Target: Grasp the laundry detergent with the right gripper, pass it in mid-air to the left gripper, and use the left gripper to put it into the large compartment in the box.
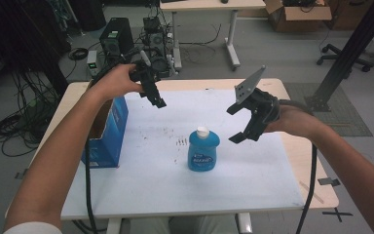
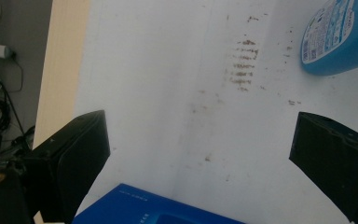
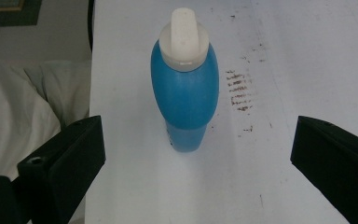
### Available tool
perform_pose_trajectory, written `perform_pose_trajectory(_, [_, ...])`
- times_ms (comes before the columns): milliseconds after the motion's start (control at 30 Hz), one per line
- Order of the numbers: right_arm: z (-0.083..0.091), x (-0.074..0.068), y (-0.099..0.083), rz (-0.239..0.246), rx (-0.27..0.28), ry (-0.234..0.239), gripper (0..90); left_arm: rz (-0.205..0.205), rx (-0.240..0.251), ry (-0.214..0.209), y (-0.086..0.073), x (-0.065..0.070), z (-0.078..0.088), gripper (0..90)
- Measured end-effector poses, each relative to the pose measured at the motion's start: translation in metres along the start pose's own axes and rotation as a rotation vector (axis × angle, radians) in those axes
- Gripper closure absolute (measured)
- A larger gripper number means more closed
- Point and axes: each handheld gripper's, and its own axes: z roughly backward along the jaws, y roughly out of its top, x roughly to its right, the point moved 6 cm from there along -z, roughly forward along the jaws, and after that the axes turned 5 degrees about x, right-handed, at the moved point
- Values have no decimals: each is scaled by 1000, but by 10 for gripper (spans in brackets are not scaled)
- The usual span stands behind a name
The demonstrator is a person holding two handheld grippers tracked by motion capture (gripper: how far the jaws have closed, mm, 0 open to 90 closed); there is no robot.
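The bottle [image 1: 203, 149] is standing upright near the middle of the counter [image 1: 141, 185], its long axis vertical and its white cap [image 1: 203, 130] on top. The right hand-held gripper [image 1: 235, 124] is hovering just beside it toward the counter's right edge, jaws spread wide and holding nothing — the bottle is lying straight ahead of it, centred between the jaws in the right gripper view [image 3: 185, 93]. The left hand-held gripper [image 1: 158, 101] is hanging farther off, above the far left part of the counter near the blue box [image 1: 108, 132] at the left edge; its jaws are also spread and empty. So the right one is looking like the nearer and better lined up for a sideways grasp. The right gripper view is showing the bottle's plain back, whereas the left gripper view is catching only its labelled lower part [image 2: 338, 39] at one corner — plus the box's top [image 2: 149, 205].
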Motion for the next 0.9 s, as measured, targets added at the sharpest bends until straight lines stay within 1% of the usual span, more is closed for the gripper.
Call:
perform_pose_trajectory(33, [0, 0, 0, 0, 0, 0, 28, 0, 0, 0, 0, 0, 0, 51])
perform_pose_trajectory(133, [-3, 1, -5, -7, 23, -7, 25, 4, 5, 3, 0, 0, 0, 51])
perform_pose_trajectory(200, [-5, 1, -8, -13, 39, -4, 26, 0, -1, 2, -1, -1, 0, 51])
perform_pose_trajectory(267, [-6, 1, -9, -16, 41, -5, 26, 3, 2, 2, -1, -1, 0, 51])
perform_pose_trajectory(400, [-11, 3, -17, -33, 63, -1, 25, 5, 2, 2, -1, 0, 0, 52])
perform_pose_trajectory(567, [-16, 3, -25, -41, 86, 0, 25, 3, 3, 3, -2, -1, 0, 52])
perform_pose_trajectory(733, [-20, 5, -33, -57, 135, -2, 25, 3, 1, 4, -2, 0, 0, 52])
perform_pose_trajectory(900, [-22, 6, -40, -69, 168, -2, 25, 6, 5, 8, -2, 0, 1, 54])
